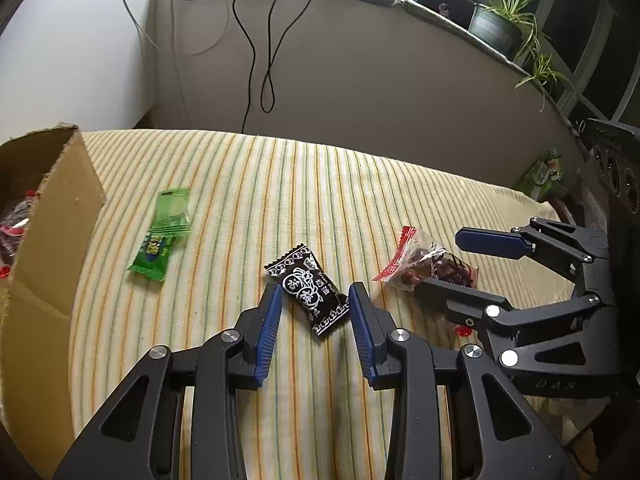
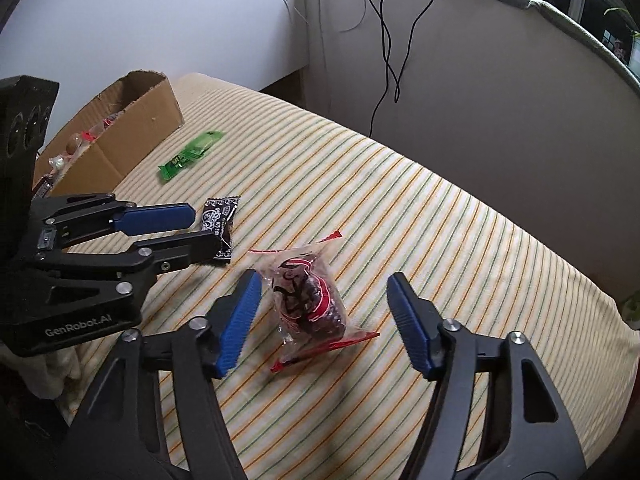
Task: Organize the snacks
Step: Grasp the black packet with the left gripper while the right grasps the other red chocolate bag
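Observation:
A black snack packet [image 1: 309,295] lies on the striped cloth between the fingers of my open left gripper [image 1: 315,294]; it also shows in the right wrist view [image 2: 220,228]. A clear red-edged packet with dark fruit [image 2: 308,300] lies between the fingers of my open right gripper [image 2: 322,284], nearer the left finger; it also shows in the left wrist view [image 1: 424,266]. A green packet [image 1: 162,236] lies further left, near the cardboard box [image 1: 52,240]. The box holds several snacks.
The striped cloth [image 2: 440,240] covers a cushioned surface that drops off at the right and near edges. A beige padded back with hanging black cables [image 1: 260,60] stands behind. Potted plants [image 1: 500,24] sit on the ledge above.

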{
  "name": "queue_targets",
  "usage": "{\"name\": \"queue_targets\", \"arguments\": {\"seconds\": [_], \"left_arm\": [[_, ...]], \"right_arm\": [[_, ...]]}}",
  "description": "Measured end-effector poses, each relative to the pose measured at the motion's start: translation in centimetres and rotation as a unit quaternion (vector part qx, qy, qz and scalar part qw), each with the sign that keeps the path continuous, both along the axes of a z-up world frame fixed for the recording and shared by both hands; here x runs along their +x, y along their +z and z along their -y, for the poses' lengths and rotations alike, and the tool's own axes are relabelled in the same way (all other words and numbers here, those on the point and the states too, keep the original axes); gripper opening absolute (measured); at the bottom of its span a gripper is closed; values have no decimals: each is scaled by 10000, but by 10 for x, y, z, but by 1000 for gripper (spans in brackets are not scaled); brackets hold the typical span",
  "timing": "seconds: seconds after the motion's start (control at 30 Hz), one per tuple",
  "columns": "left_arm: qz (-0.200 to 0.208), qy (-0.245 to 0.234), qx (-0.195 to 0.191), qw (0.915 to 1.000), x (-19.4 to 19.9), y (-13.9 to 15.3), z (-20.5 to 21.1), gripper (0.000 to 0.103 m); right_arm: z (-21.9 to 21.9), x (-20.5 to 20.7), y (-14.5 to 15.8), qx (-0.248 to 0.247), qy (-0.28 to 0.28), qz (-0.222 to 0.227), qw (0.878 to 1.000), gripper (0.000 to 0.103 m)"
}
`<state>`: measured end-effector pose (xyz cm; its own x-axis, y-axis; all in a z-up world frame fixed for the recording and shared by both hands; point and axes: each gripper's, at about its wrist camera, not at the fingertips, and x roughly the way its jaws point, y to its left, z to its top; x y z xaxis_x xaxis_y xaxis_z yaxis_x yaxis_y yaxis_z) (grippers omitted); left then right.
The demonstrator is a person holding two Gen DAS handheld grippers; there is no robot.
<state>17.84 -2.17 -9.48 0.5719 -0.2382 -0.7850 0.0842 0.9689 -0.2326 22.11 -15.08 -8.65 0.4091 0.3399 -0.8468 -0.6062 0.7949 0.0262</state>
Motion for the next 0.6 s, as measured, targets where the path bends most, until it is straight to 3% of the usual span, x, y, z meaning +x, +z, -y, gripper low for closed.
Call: {"name": "queue_targets", "arguments": {"seconds": [0.23,0.33,0.43,0.6], "left_arm": [[38,-51,311,9995,10,-4,15,33],[98,-108,472,9988,11,-5,19,33],[155,-109,601,9980,10,-6,21,24],[187,-104,582,9981,9,-6,18,23]], "right_arm": [[-2,4,-6,-38,38,-76,10000,62],[-3,7,-12,-124,19,-138,9998,53],[-3,8,-15,-157,9,-147,9998,48],[1,8,-14,-137,-58,-156,9998,35]]}}
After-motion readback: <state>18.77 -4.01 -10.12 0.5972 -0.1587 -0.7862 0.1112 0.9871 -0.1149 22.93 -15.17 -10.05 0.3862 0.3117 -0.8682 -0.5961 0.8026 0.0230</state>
